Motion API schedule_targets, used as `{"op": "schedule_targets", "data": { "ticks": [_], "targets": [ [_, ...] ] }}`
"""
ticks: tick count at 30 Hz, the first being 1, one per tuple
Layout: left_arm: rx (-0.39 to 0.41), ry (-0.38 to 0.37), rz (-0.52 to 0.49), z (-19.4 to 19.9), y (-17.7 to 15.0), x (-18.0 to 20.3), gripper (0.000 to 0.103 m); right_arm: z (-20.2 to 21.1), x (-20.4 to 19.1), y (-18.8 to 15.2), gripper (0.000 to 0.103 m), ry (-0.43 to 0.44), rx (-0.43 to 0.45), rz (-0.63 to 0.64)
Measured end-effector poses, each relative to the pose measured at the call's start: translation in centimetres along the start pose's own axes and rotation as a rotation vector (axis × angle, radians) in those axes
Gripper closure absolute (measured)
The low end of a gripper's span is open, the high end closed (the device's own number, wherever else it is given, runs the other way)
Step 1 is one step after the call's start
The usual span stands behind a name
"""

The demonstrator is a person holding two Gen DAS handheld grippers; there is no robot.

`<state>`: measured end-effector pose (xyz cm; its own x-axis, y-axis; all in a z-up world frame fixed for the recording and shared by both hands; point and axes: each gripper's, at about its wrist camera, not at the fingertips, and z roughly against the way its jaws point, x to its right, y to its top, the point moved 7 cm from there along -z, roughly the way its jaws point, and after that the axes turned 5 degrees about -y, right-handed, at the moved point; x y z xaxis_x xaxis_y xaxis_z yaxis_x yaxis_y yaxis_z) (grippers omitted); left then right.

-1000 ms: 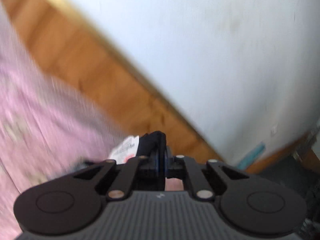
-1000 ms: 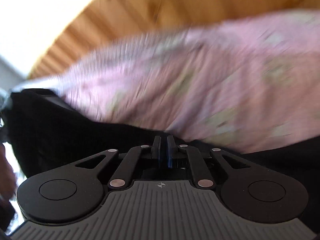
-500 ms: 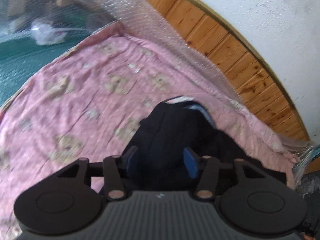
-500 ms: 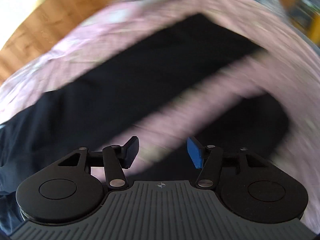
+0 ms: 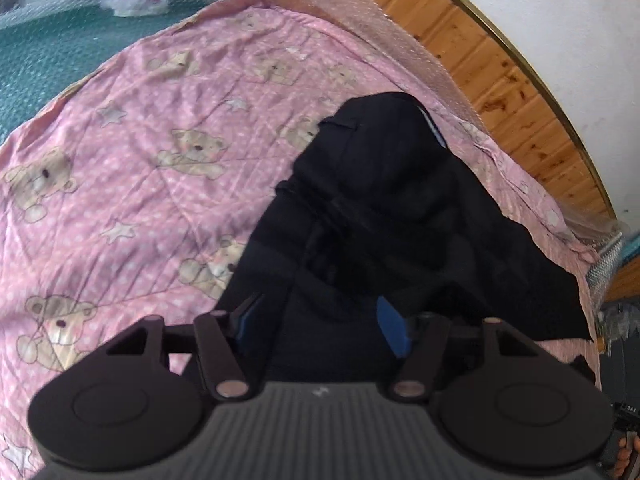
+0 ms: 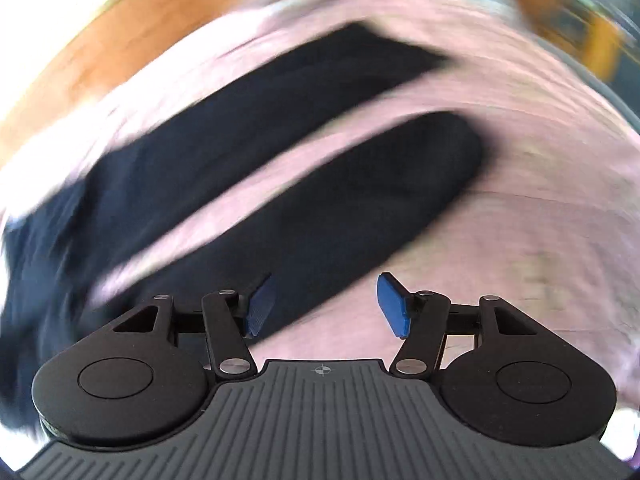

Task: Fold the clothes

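Your left gripper (image 5: pixel 320 322) is spread wide, its blue pads (image 5: pixel 394 328) well apart with nothing between them. It hangs over the near end of the dark trousers (image 5: pixel 372 208), which lie straight ahead of it in a rumpled heap on the pink sheet (image 5: pixel 132 140). The far end of the heap peaks into a fold, where a strip of pale lining shows at the right edge. To the gripper's left the sheet runs on, printed with bears and stars; beyond the trousers and to the right stands a wooden board (image 5: pixel 500 64) with a white wall (image 5: pixel 560 8) behind it.

Your right gripper (image 6: pixel 324 306) is also wide open and holds nothing. Its view is badly smeared, so take this loosely: the trousers (image 6: pixel 328 216) seem to show as two long dark legs reaching ahead and to the right, with a strip of sheet (image 6: pixel 520 208) between them. The nearer leg lies just ahead of the left pad (image 6: pixel 260 306).
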<state>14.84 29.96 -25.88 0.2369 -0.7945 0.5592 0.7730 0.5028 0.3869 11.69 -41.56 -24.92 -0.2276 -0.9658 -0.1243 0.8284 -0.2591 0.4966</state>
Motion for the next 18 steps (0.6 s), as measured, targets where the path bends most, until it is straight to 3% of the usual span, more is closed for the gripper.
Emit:
{"op": "schedule_targets", "data": {
  "ticks": [6,11,14,15,16,18],
  "targets": [
    [0.007,-0.038,0.006,0.8,-1.2,1.5,0.041,0.8,-25.2,-1.5,0.042,0.292,0.082,0.546],
    [0.013,-0.07,0.011,1.5,-2.1,2.8,0.041,-4.0,-39.7,-5.3,0.042,0.356,0.114,0.901],
    [0.02,-0.089,0.019,2.0,-2.6,3.6,0.037,-7.6,-42.9,-6.7,0.053,0.354,0.088,0.997],
    [0.031,-0.097,0.031,2.1,-2.4,3.8,0.037,-8.0,-43.3,-6.5,0.063,0.366,0.089,0.993],
    [0.041,-0.104,0.043,2.3,-2.2,4.1,0.035,-7.8,-43.4,-5.9,0.102,0.369,0.085,0.983],
    [0.062,-0.101,0.014,2.8,-1.6,4.9,0.033,-5.5,-42.9,-4.2,0.103,0.374,0.113,0.958]
  ]
}}
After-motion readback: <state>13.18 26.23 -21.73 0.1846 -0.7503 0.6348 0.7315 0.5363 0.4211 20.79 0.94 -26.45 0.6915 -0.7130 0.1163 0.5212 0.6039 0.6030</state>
